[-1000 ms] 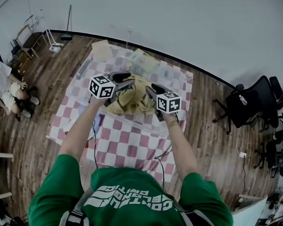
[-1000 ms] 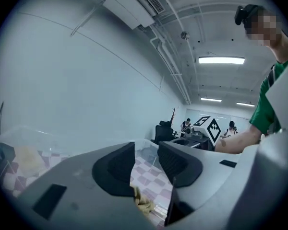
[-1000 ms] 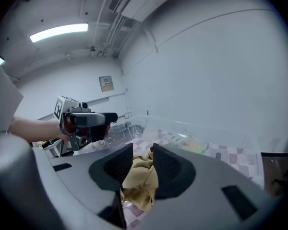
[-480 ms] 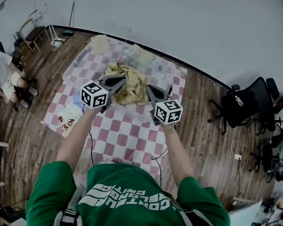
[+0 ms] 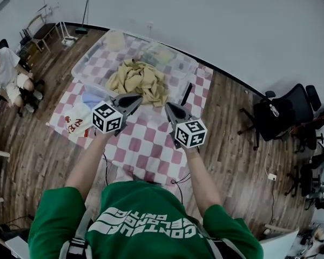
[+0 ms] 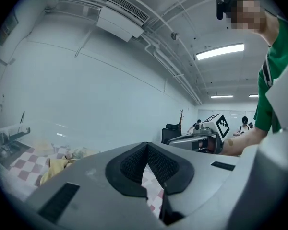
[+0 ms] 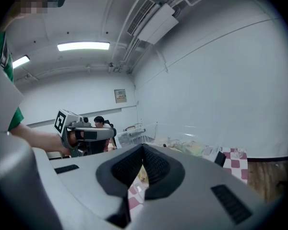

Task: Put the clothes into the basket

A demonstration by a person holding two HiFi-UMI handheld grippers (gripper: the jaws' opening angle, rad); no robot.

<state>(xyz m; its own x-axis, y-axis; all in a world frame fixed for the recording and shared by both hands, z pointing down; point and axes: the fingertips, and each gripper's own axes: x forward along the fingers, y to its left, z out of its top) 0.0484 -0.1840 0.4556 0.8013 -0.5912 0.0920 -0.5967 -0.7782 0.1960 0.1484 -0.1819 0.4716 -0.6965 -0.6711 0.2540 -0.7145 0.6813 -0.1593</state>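
A pink-and-white checkered cloth covers the wooden floor through the middle of the head view. On its upper part stands a clear plastic basket. A heap of yellow clothes appears to lie inside the basket's walls, wider across the frame than it is deep. A pale green bundle sits behind it, toward the upper right.

Below the heap in the frame, the left gripper and the right gripper hang side by side. Both have their jaws pressed together with nothing between the pads. Each gripper view shows only checkered cloth through the slit.

The heap lies straight up-frame from both tips. The left gripper points at its middle and the right at its lower right corner, so the left is judged slightly nearer.

A pale blue item and a white printed piece rest at the cloth's left edge; whether they are clothes cannot be told.
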